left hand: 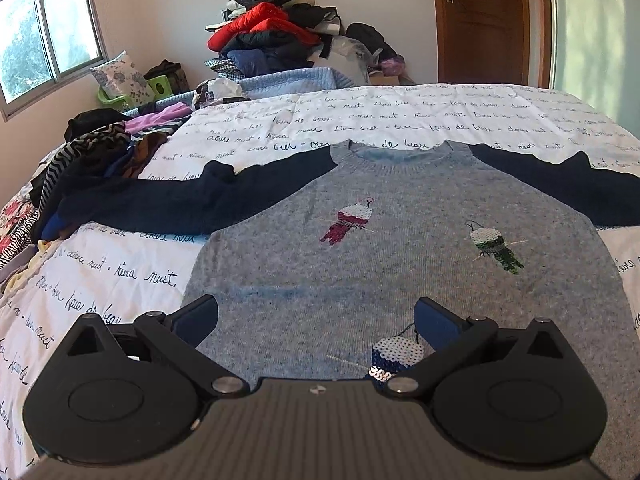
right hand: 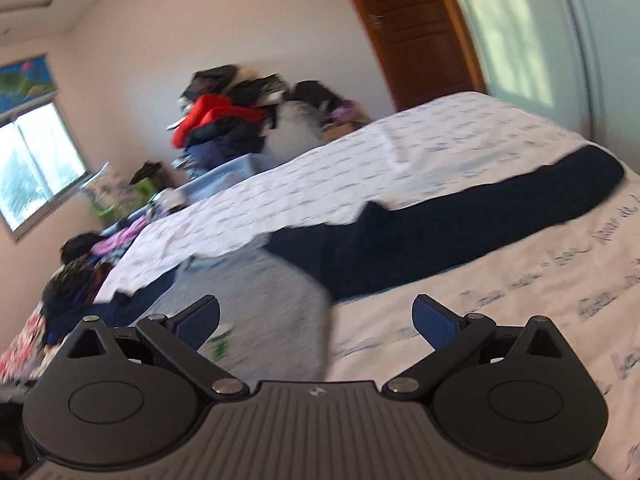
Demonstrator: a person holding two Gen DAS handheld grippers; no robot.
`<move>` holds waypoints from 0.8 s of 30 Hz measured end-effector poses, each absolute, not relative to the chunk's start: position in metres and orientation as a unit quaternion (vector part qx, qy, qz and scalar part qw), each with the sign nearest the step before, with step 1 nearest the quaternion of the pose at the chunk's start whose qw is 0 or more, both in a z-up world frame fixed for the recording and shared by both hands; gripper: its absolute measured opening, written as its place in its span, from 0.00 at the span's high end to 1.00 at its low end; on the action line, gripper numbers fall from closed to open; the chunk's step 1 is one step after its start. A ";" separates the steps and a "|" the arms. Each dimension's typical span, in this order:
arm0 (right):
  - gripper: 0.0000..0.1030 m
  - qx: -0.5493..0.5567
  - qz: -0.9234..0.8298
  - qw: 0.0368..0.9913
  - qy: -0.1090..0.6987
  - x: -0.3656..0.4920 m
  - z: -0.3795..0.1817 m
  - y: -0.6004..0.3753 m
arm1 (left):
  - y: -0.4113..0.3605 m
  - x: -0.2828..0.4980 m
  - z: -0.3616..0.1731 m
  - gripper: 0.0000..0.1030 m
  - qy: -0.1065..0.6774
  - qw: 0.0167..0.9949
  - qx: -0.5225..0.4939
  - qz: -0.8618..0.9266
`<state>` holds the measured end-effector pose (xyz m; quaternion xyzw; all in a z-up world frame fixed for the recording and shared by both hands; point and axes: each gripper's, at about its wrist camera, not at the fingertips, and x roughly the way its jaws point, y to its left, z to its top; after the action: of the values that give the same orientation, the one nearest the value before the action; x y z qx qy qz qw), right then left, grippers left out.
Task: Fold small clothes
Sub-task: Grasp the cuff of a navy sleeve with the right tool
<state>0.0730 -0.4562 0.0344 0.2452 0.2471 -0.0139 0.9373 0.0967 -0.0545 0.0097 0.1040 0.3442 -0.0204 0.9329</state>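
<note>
A small grey sweater (left hand: pixel 400 248) with dark navy sleeves and sequin bird patches lies flat, face up, on the white bedspread (left hand: pixel 360 116). Its left sleeve (left hand: pixel 180 196) and right sleeve (left hand: pixel 560 184) are spread outward. My left gripper (left hand: pixel 316 316) is open and empty, just above the sweater's lower front. In the blurred, tilted right wrist view the sweater's grey body (right hand: pixel 264 300) and right sleeve (right hand: pixel 460 224) show. My right gripper (right hand: pixel 316 316) is open and empty over the sweater's right side edge.
A heap of unfolded clothes (left hand: pixel 92 152) lies at the bed's left side. A tall pile of jackets (left hand: pixel 276 32) stands against the far wall. A wooden door (left hand: pixel 484 20) is at the back right, a window (left hand: pixel 44 40) at the left.
</note>
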 end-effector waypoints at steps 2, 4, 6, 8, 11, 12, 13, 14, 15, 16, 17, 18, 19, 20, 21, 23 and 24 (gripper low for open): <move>0.00 0.274 -0.054 0.929 0.243 0.080 0.024 -0.495 | -0.056 0.102 0.008 0.00 0.347 0.932 0.106 -0.017; 0.00 0.314 -0.087 0.918 0.226 0.084 0.009 -0.540 | -0.057 0.108 0.006 0.00 0.352 0.930 0.107 -0.014; 0.00 0.351 -0.117 0.904 0.214 0.087 -0.007 -0.578 | -0.061 0.113 0.003 0.00 0.359 0.927 0.110 -0.012; 0.00 0.388 -0.137 0.888 0.207 0.090 -0.024 -0.610 | -0.064 0.117 0.000 0.00 0.364 0.924 0.117 -0.011; 0.00 0.449 -0.164 0.857 0.193 0.093 -0.050 -0.651 | -0.069 0.121 -0.004 0.00 0.369 0.921 0.126 -0.010; 0.00 0.466 -0.169 0.849 0.183 0.094 -0.058 -0.662 | -0.071 0.122 -0.005 0.00 0.370 0.920 0.130 -0.010; 0.00 0.476 -0.172 0.844 0.178 0.097 -0.064 -0.671 | -0.073 0.122 -0.005 0.00 0.371 0.919 0.133 -0.008; 0.00 0.480 -0.172 0.843 0.173 0.099 -0.066 -0.677 | -0.075 0.123 -0.006 0.00 0.372 0.918 0.136 -0.008; 0.00 0.477 -0.174 0.845 0.168 0.104 -0.068 -0.681 | -0.076 0.124 -0.007 0.00 0.373 0.918 0.138 -0.007; 0.00 0.473 -0.176 0.848 0.165 0.108 -0.067 -0.685 | -0.077 0.125 -0.007 0.00 0.373 0.917 0.139 -0.006; 0.00 0.468 -0.177 0.851 0.162 0.113 -0.067 -0.688 | -0.079 0.126 -0.008 0.00 0.375 0.916 0.141 -0.005; 0.00 0.464 -0.174 0.855 0.155 0.117 -0.067 -0.694 | -0.079 0.126 -0.008 0.00 0.376 0.916 0.142 -0.004; 0.00 0.463 -0.172 0.857 0.150 0.121 -0.069 -0.698 | -0.080 0.127 -0.009 0.00 0.377 0.915 0.143 -0.004; 0.00 0.466 -0.170 0.857 0.143 0.124 -0.070 -0.706 | -0.081 0.128 -0.010 0.00 0.379 0.914 0.144 -0.003; 0.04 0.470 -0.168 0.856 0.136 0.128 -0.073 -0.710 | -0.082 0.129 -0.010 0.00 0.381 0.913 0.145 -0.002; 0.21 0.472 -0.181 0.853 0.127 0.133 -0.078 -0.716 | -0.083 0.131 -0.012 0.00 0.385 0.911 0.147 -0.001; 0.33 0.474 -0.184 0.851 0.129 0.136 -0.080 -0.719 | -0.084 0.133 -0.013 0.00 0.386 0.910 0.148 0.000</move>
<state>0.1364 -0.7190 -0.0802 0.4740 0.1290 -0.1845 0.8513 0.1325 -0.0841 -0.0128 0.1481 0.3863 0.0000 0.9104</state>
